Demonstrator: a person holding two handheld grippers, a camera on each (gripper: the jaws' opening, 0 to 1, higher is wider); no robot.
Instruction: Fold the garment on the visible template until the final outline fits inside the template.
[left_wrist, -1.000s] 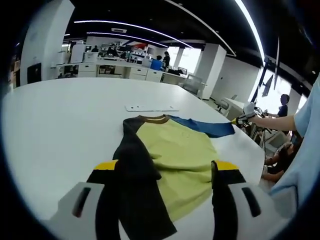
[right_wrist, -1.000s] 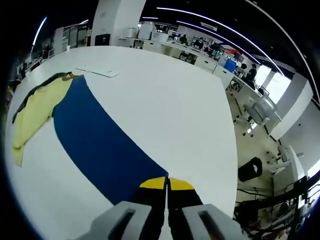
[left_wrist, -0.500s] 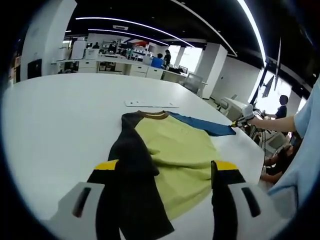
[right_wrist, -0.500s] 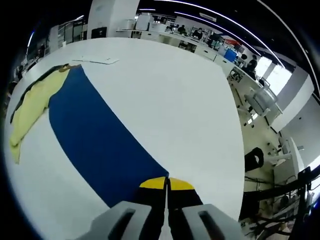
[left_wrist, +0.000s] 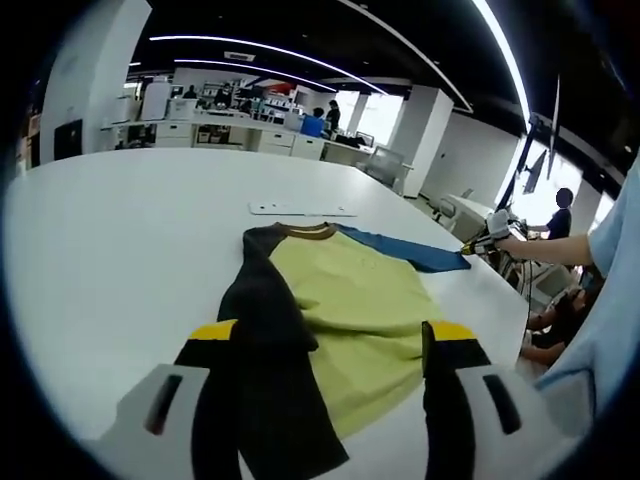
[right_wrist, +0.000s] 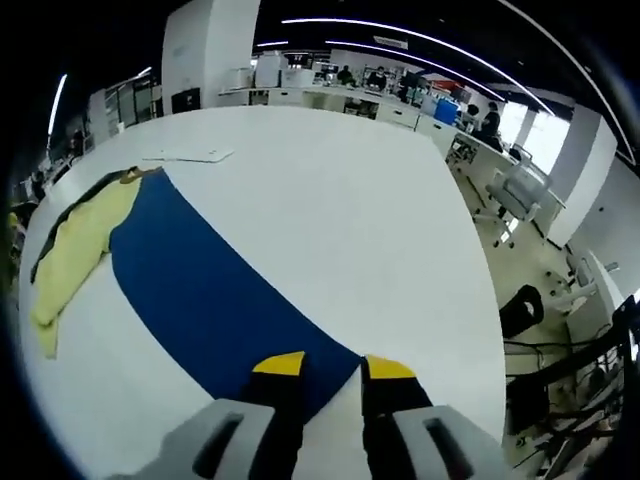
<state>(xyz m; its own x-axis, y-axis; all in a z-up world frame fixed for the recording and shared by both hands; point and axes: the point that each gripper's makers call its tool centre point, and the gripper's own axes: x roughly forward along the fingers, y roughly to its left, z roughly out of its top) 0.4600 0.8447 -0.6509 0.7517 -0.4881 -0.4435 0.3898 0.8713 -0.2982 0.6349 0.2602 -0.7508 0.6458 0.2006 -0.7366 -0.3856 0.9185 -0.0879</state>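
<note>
A garment with a yellow-green body (left_wrist: 355, 315), a black sleeve (left_wrist: 262, 330) and a blue sleeve (left_wrist: 410, 252) lies flat on the white table (left_wrist: 120, 240). My left gripper (left_wrist: 332, 335) hovers open over its near hem, the left jaw above the black sleeve. At the blue sleeve's far end, a hand holds my right gripper (left_wrist: 488, 233). In the right gripper view the blue sleeve (right_wrist: 210, 290) stretches away to the yellow-green body (right_wrist: 80, 240). My right gripper (right_wrist: 334, 368) stands open, and the sleeve's end lies between its jaws, ungripped.
A flat white strip (left_wrist: 303, 210) (right_wrist: 187, 156) lies on the table beyond the collar. The table's edge (right_wrist: 480, 300) curves at the right, with office chairs (right_wrist: 515, 200) beyond it. A person's light blue sleeve (left_wrist: 610, 300) fills the right side. Desks stand far behind.
My right gripper's jaws have parted and let go of the blue sleeve's end, which now rests on the table. The left gripper and garment body stayed put.
</note>
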